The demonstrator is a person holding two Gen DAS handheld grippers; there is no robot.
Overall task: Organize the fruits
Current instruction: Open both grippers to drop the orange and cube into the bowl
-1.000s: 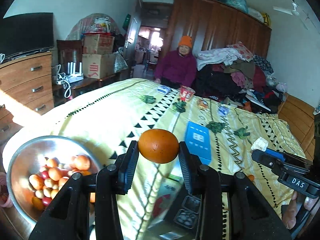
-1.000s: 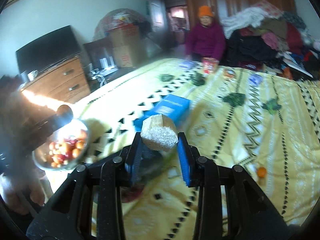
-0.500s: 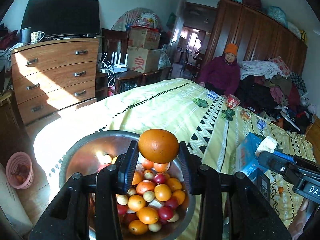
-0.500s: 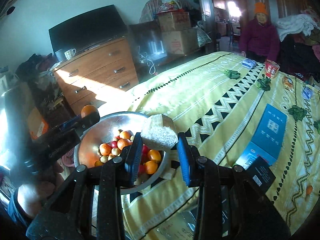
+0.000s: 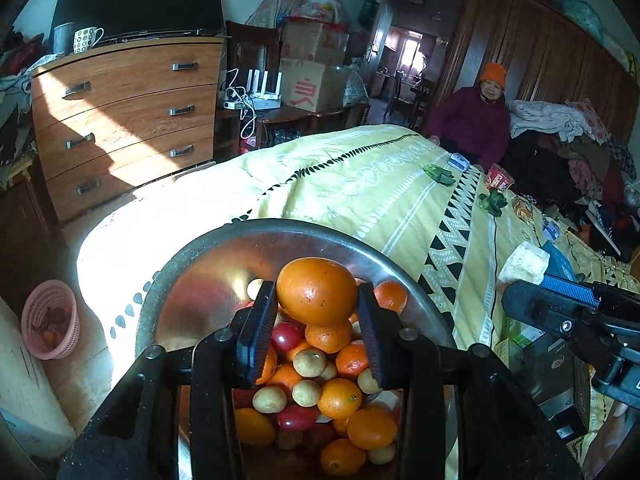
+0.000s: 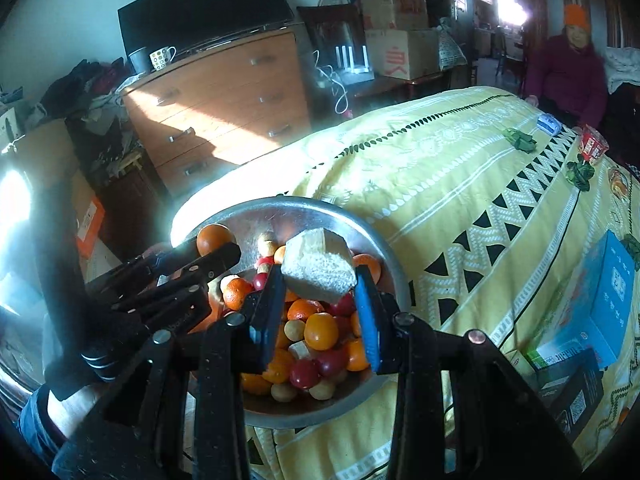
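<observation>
We have swung both grippers over the metal bowl [image 5: 404, 276] at six o'clock: left gripper [image 5: 317, 322] clenching an orange [image 5: 316, 291], right gripper [image 6: 320, 302] clenching a pale chunk [image 6: 319, 268]. Both look ready to drop.

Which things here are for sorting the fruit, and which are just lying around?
For the job:
- orange in the left gripper
- pale chunk in the right gripper
- metal bowl

Lying about:
- blue box
- mug
- pink basket
</observation>
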